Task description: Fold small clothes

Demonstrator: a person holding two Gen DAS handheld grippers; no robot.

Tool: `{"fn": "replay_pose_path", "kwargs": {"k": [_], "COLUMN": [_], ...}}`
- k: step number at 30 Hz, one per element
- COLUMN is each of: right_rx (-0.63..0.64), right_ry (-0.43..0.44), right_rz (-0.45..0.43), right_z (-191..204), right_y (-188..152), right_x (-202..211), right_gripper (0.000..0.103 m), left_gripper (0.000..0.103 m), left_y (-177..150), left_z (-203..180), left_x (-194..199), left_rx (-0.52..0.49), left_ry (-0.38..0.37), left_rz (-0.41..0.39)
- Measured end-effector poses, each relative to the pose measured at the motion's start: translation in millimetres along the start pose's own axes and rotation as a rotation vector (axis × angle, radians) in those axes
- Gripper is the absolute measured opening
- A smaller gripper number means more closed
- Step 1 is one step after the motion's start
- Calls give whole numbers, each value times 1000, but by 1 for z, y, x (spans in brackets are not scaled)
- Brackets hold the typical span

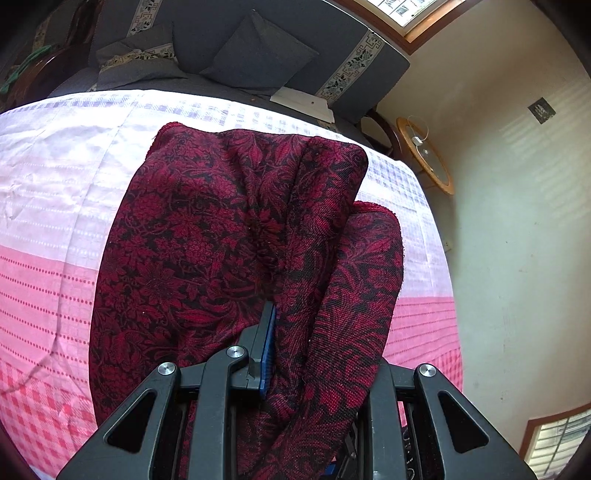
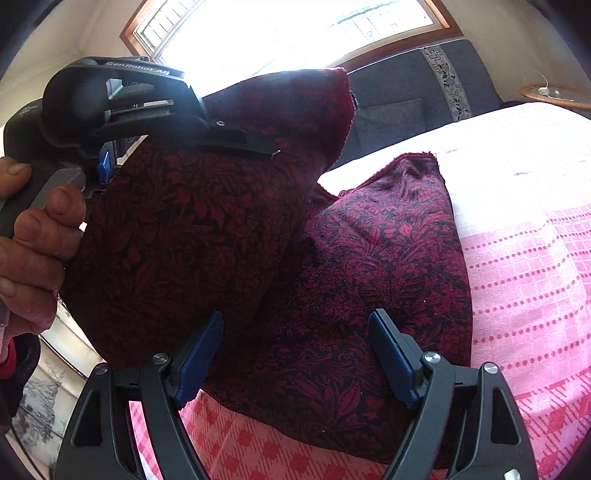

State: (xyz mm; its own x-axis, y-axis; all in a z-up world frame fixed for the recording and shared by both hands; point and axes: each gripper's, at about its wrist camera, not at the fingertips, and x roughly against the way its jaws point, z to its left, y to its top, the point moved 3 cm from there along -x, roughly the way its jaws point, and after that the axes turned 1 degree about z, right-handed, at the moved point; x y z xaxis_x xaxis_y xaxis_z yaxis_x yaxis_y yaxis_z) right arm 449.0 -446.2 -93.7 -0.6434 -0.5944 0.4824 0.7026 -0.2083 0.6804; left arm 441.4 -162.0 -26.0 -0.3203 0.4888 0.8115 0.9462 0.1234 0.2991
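Observation:
A dark red cloth with a black floral pattern (image 1: 192,229) lies on the pink and white checked cover (image 1: 48,266). My left gripper (image 1: 291,317) is shut on a fold of it; one blue pad (image 1: 267,343) shows and the other finger is hidden under draped fabric. In the right wrist view that left gripper (image 2: 258,147) holds part of the cloth (image 2: 388,251) raised above the rest, with a person's hand (image 2: 33,240) on its handle. My right gripper (image 2: 297,317) stands open low over the cloth's near part, and its blue pads (image 2: 201,354) are clear of the fabric.
A grey sofa with cushions (image 1: 258,55) runs behind the covered surface. A round wooden side table (image 1: 424,158) stands by the wall at the far right corner. A bright window (image 2: 295,29) is behind the sofa. The checked cover (image 2: 524,280) spreads to the right of the cloth.

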Motion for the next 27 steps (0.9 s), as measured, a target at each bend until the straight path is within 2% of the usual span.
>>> {"fn": "replay_pose_path", "kwargs": {"k": [9,14,16,19,21,22,24,25,27], "right_rx": [-23,-30,-29,-29,-31,-34,-47,-56,-73], "right_ry": [14,18,15,16,17,19,24,28,36], "right_rz": [-2,-3,-1,3,4,5,10,12,12], "right_z": [-2,-2,-2,-2,-2,-3,-6,-7,-10], "right_y": [-1,-2,-2,-3,-2,-2,-1,-1,0], "right_x": [2,4,4,4,4,4,4,4,4], "right_gripper": [80,80,80,80,80,80,80,80,80], "left_gripper": [24,32,44,55,56,56,56,57,57], "left_y": [6,14,14,16,17,15,16,17,18], "left_z": [2,18,23,24,21,17,10,9,11], "left_x": [-13,-15,-14,-8,-3,0,9,18,42], "left_rx": [-8,73,112,149,135,129,111,90,25], "left_ry": [-54,-184,-252,-321,-352,-391,-557,-607,-630], "left_rz": [47,97,114,120,117,120,145,132,35]}}
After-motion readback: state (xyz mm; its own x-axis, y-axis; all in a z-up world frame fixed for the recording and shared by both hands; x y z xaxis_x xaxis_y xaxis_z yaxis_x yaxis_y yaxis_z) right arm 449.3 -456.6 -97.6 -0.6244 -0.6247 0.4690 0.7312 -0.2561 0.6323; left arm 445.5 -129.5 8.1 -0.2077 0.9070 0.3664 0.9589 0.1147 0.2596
